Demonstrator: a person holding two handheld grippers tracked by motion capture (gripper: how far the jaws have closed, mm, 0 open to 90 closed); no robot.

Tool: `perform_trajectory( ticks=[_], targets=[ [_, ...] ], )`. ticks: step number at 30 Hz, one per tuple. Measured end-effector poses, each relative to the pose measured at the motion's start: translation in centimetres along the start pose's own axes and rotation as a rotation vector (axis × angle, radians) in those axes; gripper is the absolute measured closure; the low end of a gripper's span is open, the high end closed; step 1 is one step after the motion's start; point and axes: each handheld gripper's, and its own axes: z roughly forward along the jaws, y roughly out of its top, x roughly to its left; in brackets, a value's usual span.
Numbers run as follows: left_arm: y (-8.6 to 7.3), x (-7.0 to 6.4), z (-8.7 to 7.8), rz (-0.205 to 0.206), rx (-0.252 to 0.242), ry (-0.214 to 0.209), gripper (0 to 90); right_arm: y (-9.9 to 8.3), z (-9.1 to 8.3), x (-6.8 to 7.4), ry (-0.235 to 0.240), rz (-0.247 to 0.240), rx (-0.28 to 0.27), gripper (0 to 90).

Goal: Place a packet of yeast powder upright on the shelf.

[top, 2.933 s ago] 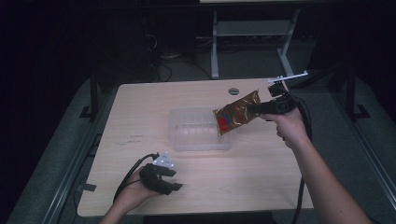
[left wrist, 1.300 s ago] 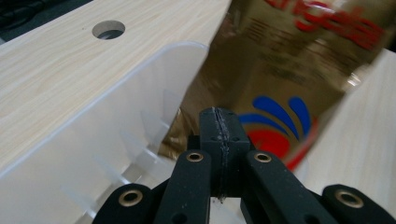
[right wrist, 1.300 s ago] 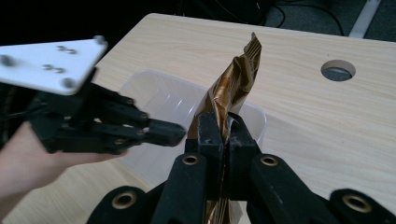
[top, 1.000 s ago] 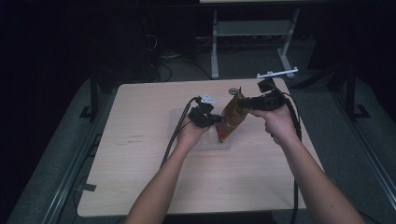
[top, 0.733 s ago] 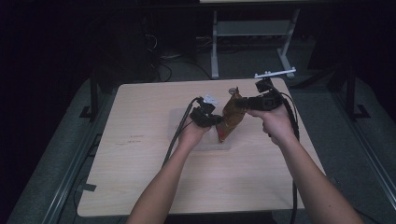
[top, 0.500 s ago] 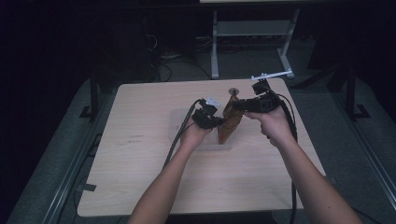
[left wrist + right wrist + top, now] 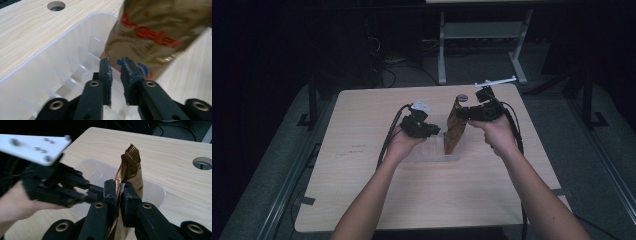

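While the snack pouch stood nearly upright over the clear plastic tray, we held it with our right claw, whose jaws were clamped on the pouch's edge a little below its crimped top. From the right gripper view, that claw pinched the thin golden foil between its pads, and the tray lay directly beneath, on the wooden bench.

Our left claw reached in from the other side, just beside the pouch's lower half. Along the left gripper view, its jaws stood only a narrow gap apart, with nothing between them, and their tips sat close against the pouch's printed face, near the red lettering and a blue mark; we could not tell whether they touched it. The tray's ribbed wall ran to the left of the jaws, and the pouch's bottom corner dipped inside its rim. A round cable hole showed in the bench beyond the tray.
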Motion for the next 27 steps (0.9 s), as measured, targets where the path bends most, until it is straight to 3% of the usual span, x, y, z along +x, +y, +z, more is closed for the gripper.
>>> perform_trajectory(
  ticks=[11, 12, 14, 20, 27],
  targets=[
    [-1.9, -1.0, -2.9, 0.042, 0.035, -0.026, 55.9, 0.0, 2.4, 0.6, -0.036, -0.043, 0.028, 82.2],
    [-2.2, -1.2, -3.3, 0.044, 0.038, -0.029, 55.9, 0.0, 2.7, 0.7, -0.042, -0.051, 0.037, 81.2],
    [-2.9, -1.8, -4.1, 0.056, 0.042, -0.033, 50.7, -0.3, 3.1, 0.8, -0.055, -0.073, 0.057, 69.7],
    [-4.9, -2.9, -5.5, 0.074, 0.058, -0.031, 43.4, -0.9, 0.5, 1.3, -0.008, -0.111, 0.019, 38.6],
    [-7.0, -4.3, -6.8, 0.083, 0.066, -0.035, 39.3, -2.7, -2.8, 0.8, 0.022, -0.202, -0.016, 30.5]
  ],
)
